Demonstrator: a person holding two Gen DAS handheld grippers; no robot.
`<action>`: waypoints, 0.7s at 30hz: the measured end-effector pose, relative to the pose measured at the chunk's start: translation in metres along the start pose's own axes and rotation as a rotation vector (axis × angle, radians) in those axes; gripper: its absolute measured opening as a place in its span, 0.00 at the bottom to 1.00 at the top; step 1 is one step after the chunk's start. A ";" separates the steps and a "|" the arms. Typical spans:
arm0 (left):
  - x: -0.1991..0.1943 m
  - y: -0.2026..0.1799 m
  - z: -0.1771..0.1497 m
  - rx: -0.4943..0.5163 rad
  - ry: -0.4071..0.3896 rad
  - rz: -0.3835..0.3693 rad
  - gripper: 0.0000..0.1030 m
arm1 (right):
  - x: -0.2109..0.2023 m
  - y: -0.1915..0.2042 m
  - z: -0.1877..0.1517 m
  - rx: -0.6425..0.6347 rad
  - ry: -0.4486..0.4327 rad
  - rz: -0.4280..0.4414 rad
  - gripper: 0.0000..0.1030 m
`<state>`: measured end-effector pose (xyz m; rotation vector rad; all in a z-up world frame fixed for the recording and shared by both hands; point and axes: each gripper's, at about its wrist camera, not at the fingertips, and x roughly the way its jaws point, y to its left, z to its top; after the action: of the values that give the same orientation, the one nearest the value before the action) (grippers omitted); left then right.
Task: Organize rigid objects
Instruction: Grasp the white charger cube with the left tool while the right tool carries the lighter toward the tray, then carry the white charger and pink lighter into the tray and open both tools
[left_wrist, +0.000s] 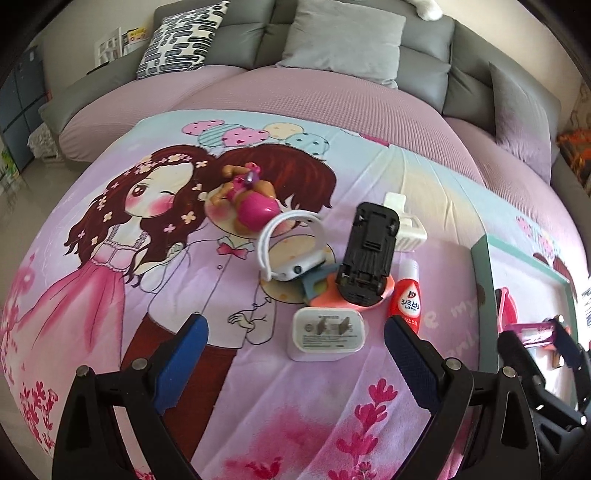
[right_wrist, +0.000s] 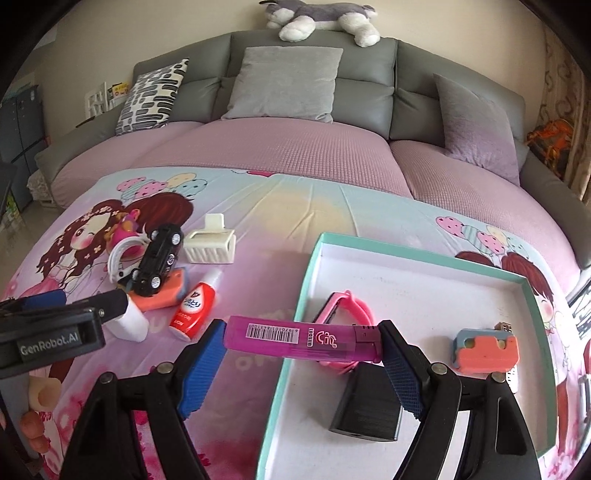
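My right gripper (right_wrist: 302, 332) is shut on a purple lighter (right_wrist: 295, 338), held lengthwise between the blue pads above the left rim of the teal-edged tray (right_wrist: 306, 277). In the tray lie a pink watch (right_wrist: 351, 306), a black block (right_wrist: 365, 410) and an orange-and-blue holder (right_wrist: 485, 350). My left gripper (left_wrist: 295, 325) is open, and a white charger plug (left_wrist: 327, 334) lies on the cloth between its fingers, untouched. Beyond it are piled a black toy car (left_wrist: 369, 254), a white watch (left_wrist: 291, 251), a pink toy figure (left_wrist: 251, 206), a red bottle (left_wrist: 406, 299) and a white clip (left_wrist: 406, 221).
Everything rests on a cartoon-print cloth (left_wrist: 184, 369) spread over a low surface. A grey sofa (right_wrist: 369, 92) with cushions and a plush dog (right_wrist: 321, 18) stands behind. The toy car leans on an orange-and-blue block (right_wrist: 166, 295).
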<state>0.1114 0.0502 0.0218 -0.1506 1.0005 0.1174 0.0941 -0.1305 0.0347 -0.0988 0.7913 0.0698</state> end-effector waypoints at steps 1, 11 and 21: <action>0.002 -0.002 -0.001 0.010 0.003 0.004 0.93 | 0.000 -0.001 0.000 0.003 0.001 0.000 0.81; 0.018 -0.011 -0.005 0.043 0.041 0.068 0.76 | 0.000 -0.010 -0.001 0.025 0.004 0.001 0.81; 0.012 -0.019 -0.004 0.062 0.017 0.043 0.43 | 0.002 -0.020 -0.002 0.053 0.016 0.000 0.81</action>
<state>0.1181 0.0310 0.0112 -0.0737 1.0234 0.1245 0.0963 -0.1507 0.0328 -0.0497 0.8086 0.0480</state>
